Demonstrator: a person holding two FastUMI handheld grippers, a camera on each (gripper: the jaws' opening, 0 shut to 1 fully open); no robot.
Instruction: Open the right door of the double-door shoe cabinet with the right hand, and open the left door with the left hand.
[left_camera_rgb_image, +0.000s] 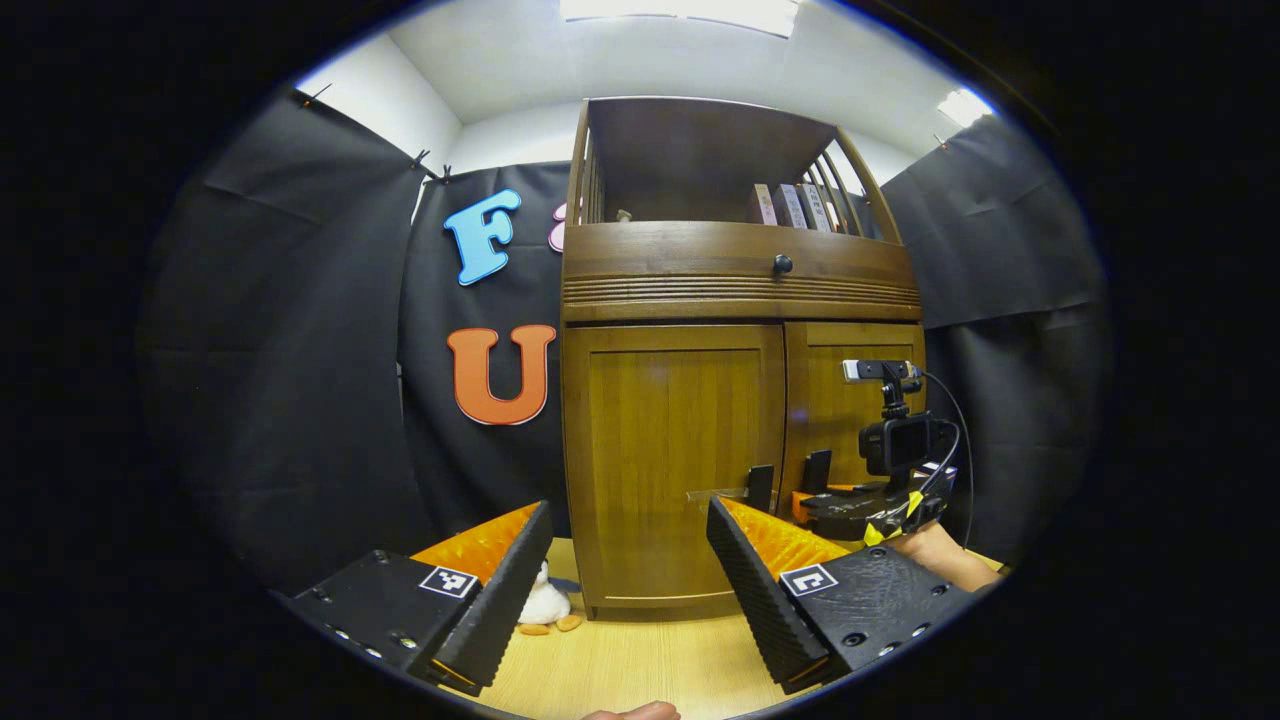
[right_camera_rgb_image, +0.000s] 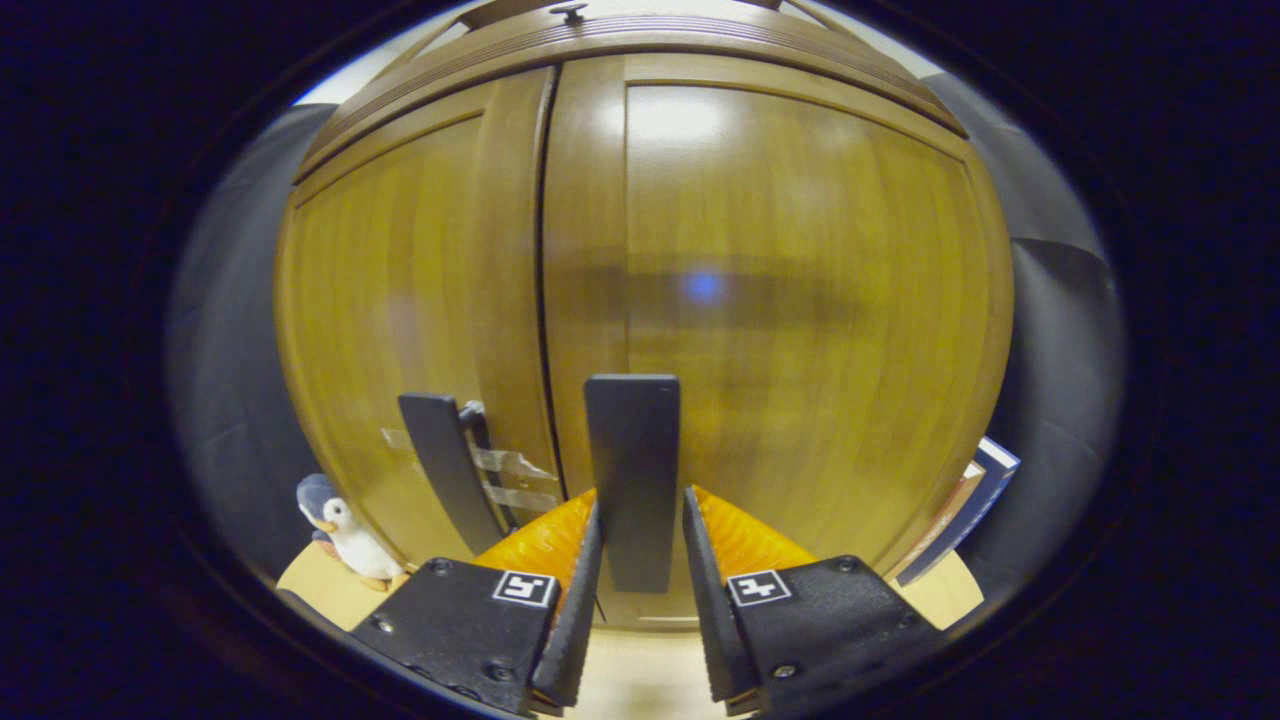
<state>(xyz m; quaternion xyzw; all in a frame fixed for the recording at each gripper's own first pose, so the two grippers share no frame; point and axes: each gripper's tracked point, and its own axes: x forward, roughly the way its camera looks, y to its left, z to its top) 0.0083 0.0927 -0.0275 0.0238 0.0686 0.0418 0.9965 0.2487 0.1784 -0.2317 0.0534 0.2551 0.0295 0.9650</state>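
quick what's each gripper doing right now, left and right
Left gripper: open, holding nothing, hanging back from the cabinet.
Right gripper: fingers on either side of the right door handle; cannot tell if they press on it.

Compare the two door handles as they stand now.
The right handle sits between the right gripper's fingers; the left handle is free, with the left gripper held back from it, open. The right handle faces the right gripper view flat and upright; the left handle leans aside. Clear tape lies by the left handle, none by the right. Both are dark vertical bars on closed doors.
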